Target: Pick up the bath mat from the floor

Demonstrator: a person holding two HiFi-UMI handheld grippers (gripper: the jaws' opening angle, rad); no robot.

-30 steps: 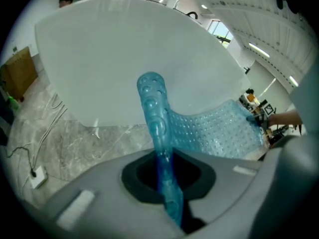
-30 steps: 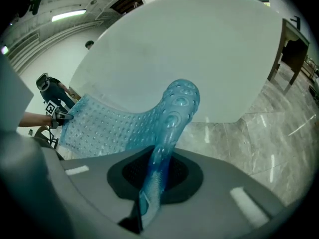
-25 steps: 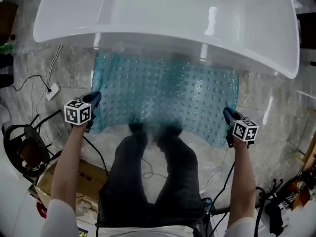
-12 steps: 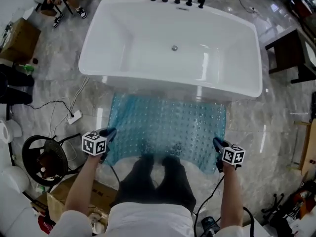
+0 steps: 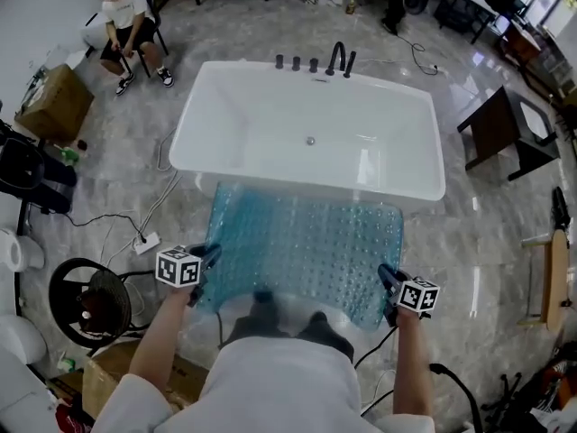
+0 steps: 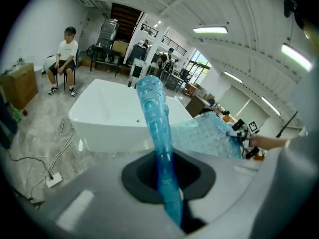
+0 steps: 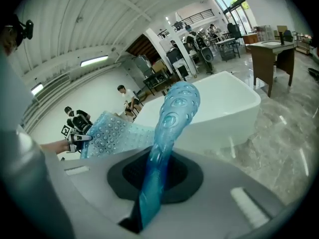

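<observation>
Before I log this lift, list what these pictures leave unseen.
Bath mat near edge: head view, hidden by the person's torso.
Its far edge, off the floor or not: head view, unclear against the bathtub.
Wooden stand: head view, cut by the right edge.

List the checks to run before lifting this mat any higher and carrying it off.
1. Left hand-held gripper shut on the bath mat: ok, the mat's edge stands pinched between its jaws.
2. Right hand-held gripper shut on the mat: ok, the same pinch on the other corner.
3. Mat spread without a twist between the two grippers: ok.
4. Far edge free of the floor beside the bathtub: cannot tell.
5. Power strip and its cables apart from the mat: ok, they lie to the left of it.
6. Seated person out of the way: ok, beyond the tub's far corner.
</observation>
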